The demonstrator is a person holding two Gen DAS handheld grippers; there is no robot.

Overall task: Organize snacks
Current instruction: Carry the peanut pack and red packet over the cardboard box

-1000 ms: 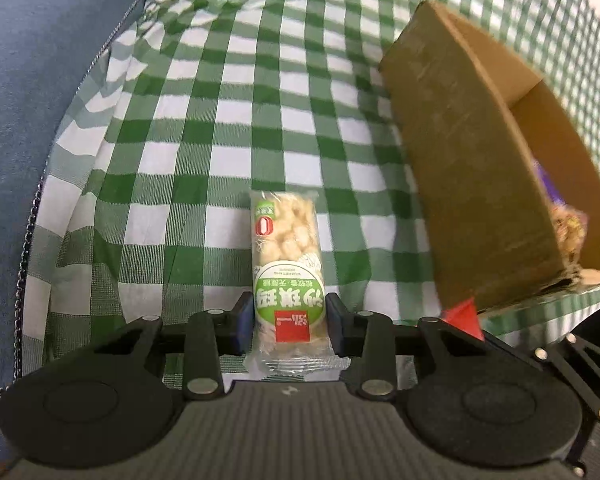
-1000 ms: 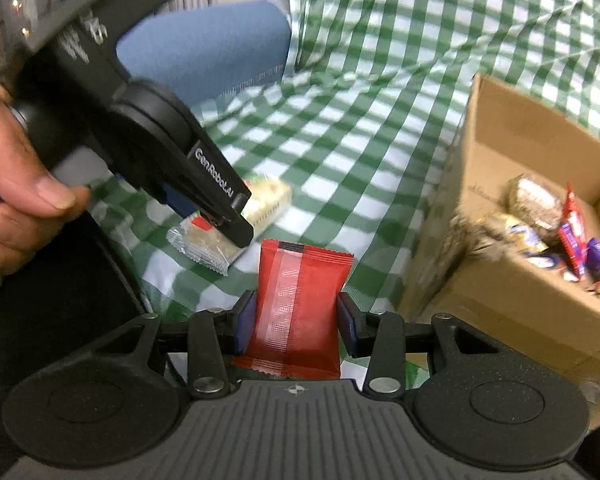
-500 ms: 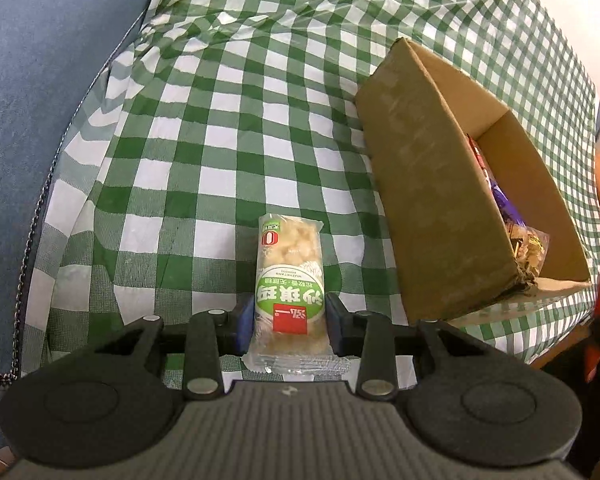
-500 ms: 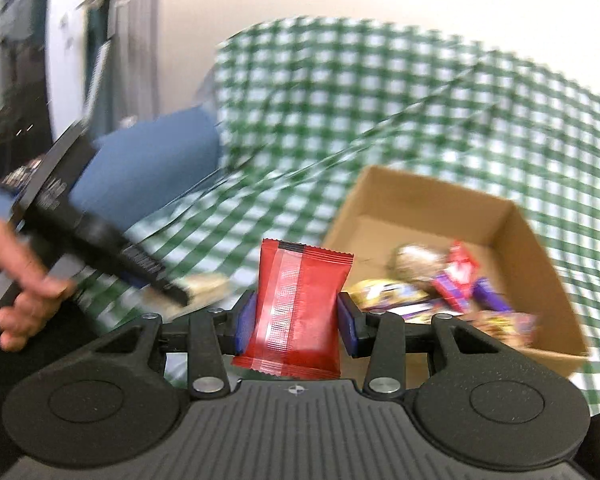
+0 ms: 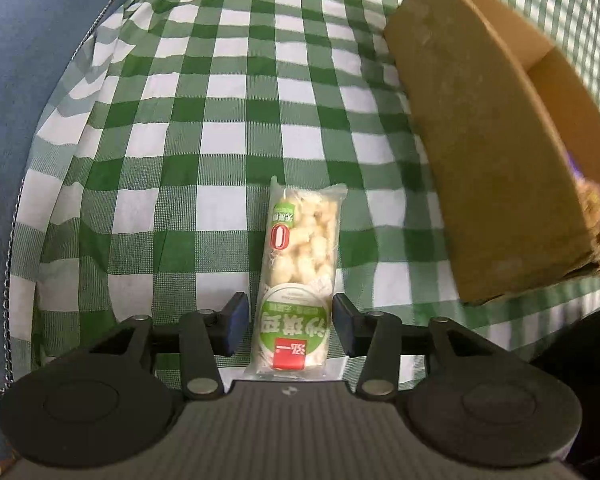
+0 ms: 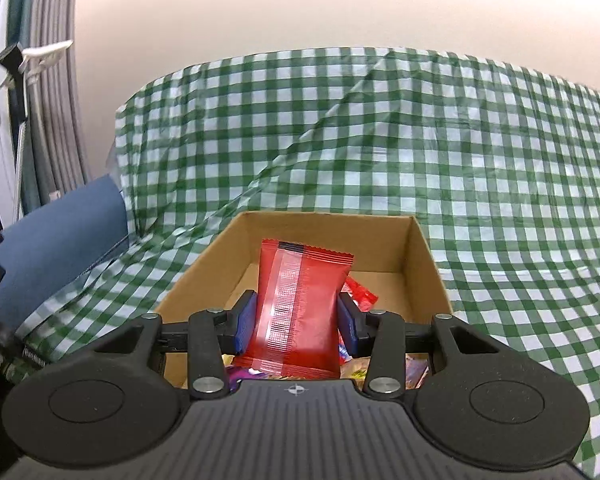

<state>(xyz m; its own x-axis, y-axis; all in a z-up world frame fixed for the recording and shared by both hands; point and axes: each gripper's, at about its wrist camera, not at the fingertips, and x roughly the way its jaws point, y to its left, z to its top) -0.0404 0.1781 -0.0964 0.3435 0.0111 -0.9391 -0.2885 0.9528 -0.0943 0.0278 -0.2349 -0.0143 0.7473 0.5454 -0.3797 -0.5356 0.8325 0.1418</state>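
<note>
2 grippers: my left gripper (image 5: 286,322) has just been opening, its pads now clear of the green-labelled puffed-rice bar (image 5: 298,280) lying between them on the checked cloth (image 5: 220,120); a red "0" is legible. My right gripper (image 6: 296,322) clenches a red packet (image 6: 300,304), barcode facing me, over the cardboard box (image 6: 428,264).

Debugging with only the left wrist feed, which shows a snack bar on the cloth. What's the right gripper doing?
Observer: The right gripper is shut on a red packet.
Operator: Where is it?
Observer: Held upright in front of the open box, over its near edge.
Operator: Is the box full?
Observer: No. A red wrapper and others lie at the near end, and the far floor is bare.
</note>
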